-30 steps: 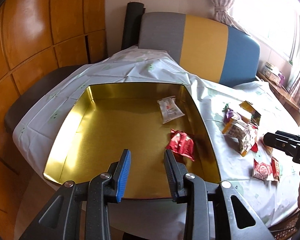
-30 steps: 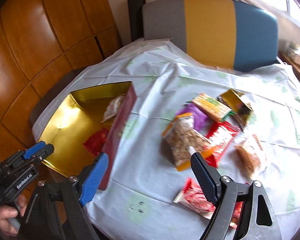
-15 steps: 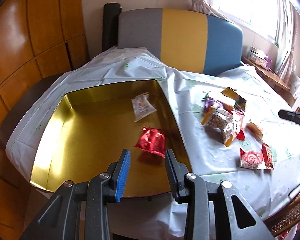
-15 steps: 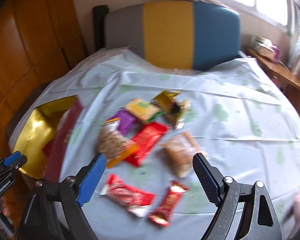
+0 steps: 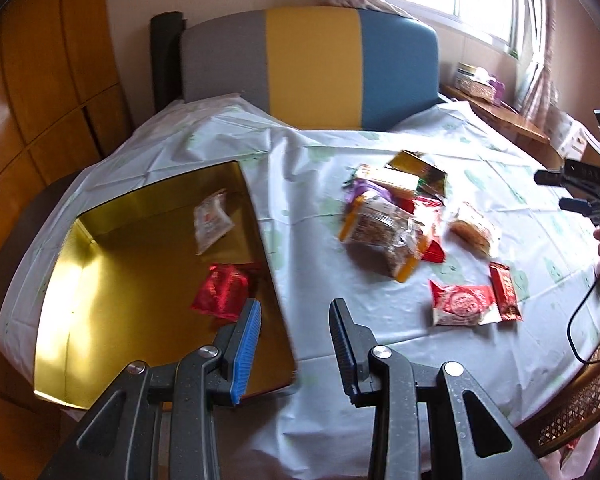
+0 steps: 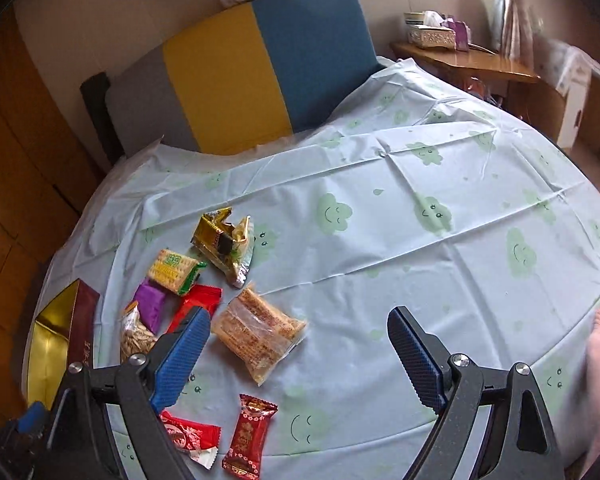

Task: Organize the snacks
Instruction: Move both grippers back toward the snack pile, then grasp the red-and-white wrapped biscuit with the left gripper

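A gold-lined box sits at the table's left edge; it holds a white packet and a red foil packet. My left gripper is open and empty above the box's right wall. Loose snacks lie on the tablecloth: a nut bag, a clear pastry packet, a green cracker pack, a small red bar and a red-white packet. My right gripper is open and empty above the pastry packet. The box also shows at the left in the right wrist view.
A pale tablecloth with green clouds covers the round table. A grey, yellow and blue chair stands behind it. A wooden shelf with a tissue box is at the far right. Wood panelling lines the left.
Both grippers have swung to the right. The left wrist view now shows the snack pile as well as the box. The right wrist view has left the box and now faces the tablecloth.
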